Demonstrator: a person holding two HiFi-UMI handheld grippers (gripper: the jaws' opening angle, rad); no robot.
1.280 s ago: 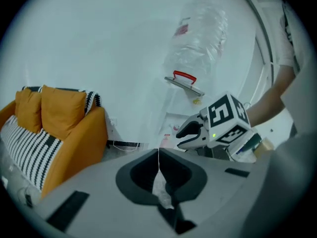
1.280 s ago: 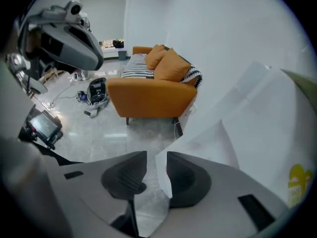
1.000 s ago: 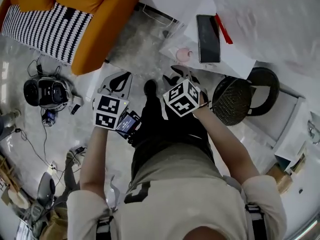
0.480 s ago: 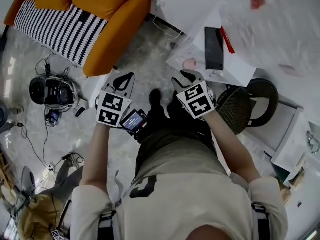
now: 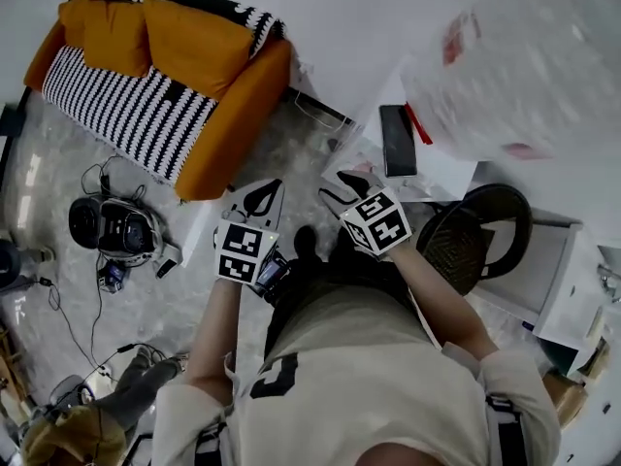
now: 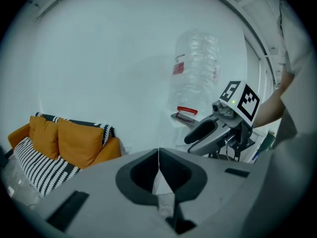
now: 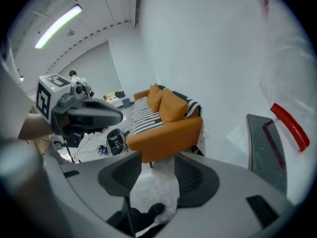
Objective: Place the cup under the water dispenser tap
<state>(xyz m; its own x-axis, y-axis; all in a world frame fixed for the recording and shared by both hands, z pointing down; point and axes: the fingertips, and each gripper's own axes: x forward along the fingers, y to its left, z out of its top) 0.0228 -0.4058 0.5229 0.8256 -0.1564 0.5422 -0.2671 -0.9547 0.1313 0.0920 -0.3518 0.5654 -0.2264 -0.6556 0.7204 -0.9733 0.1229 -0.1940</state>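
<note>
Left tongs (image 6: pixel 158 156) are clenched on nothing and right tongs (image 7: pixel 157 167) stand spread — jaws just opened, only floor (image 7: pixel 163 185) between them; the cup shows in no view, so look for it near the bottle (image 5: pixel 529 61) first, then grip its wall squarely, keeping it upright.

Nothing could be read: the red label (image 5: pixel 454 39) on the water bottle (image 5: pixel 543 76) was too blurred, and the left cube (image 5: pixel 245 251) and right cube (image 5: pixel 376 221) bore only black-and-white squares.
</note>
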